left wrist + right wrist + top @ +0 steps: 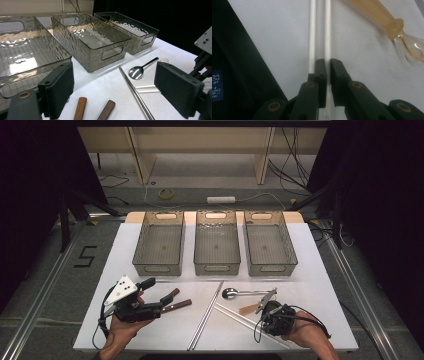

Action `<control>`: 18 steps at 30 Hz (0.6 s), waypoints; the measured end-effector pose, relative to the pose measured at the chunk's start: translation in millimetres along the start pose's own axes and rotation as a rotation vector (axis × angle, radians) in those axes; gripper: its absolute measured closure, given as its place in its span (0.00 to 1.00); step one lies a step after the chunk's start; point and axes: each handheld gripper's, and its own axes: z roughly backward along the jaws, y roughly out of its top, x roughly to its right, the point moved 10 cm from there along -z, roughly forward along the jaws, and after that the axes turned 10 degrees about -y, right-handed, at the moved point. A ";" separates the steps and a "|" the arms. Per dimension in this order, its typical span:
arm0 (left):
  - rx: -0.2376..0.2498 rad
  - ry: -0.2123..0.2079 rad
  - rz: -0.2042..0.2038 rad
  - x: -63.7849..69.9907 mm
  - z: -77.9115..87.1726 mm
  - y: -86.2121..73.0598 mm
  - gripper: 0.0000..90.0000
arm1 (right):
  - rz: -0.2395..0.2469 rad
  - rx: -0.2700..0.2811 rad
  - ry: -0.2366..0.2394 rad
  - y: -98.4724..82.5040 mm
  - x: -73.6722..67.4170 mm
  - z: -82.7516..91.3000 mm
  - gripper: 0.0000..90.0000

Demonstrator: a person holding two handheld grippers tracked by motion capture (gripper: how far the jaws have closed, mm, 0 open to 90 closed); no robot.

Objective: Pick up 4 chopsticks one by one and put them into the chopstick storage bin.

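A pair of white chopsticks lies at the front right of the white table. My right gripper points down on them. In the right gripper view my right gripper is shut on the right-hand white chopstick, while the other stick runs beside the left jaw. My left gripper rests at the front left, held on its side by a hand. The left gripper is open with nothing between its pads, and two wooden handles lie just ahead of it.
Three clear bins stand in a row at the back. Metal chopsticks and a metal spoon lie mid-table. An amber-handled spoon lies beside the white pair.
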 end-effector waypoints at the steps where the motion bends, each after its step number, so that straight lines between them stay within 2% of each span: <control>1: -0.003 -0.001 0.000 0.0 -0.1 -0.2 0.17 | 0.007 0.007 -0.003 0.2 0.8 0.8 0.94; 8: -0.006 -0.003 0.002 0.3 -1.0 -0.4 0.17 | 0.019 0.025 -0.010 -1.0 1.6 10.4 0.94; 14: -0.015 -0.012 0.007 1.2 -3.9 -0.6 0.17 | -0.002 0.062 -0.016 0.3 4.7 23.8 0.95; 16: -0.042 -0.037 0.020 3.7 -8.9 -2.9 0.17 | 0.005 0.077 -0.020 2.0 5.6 28.1 0.95; 18: -0.090 -0.052 0.004 5.7 -15.9 -7.4 0.17 | 0.021 0.098 -0.015 7.8 4.6 33.5 0.95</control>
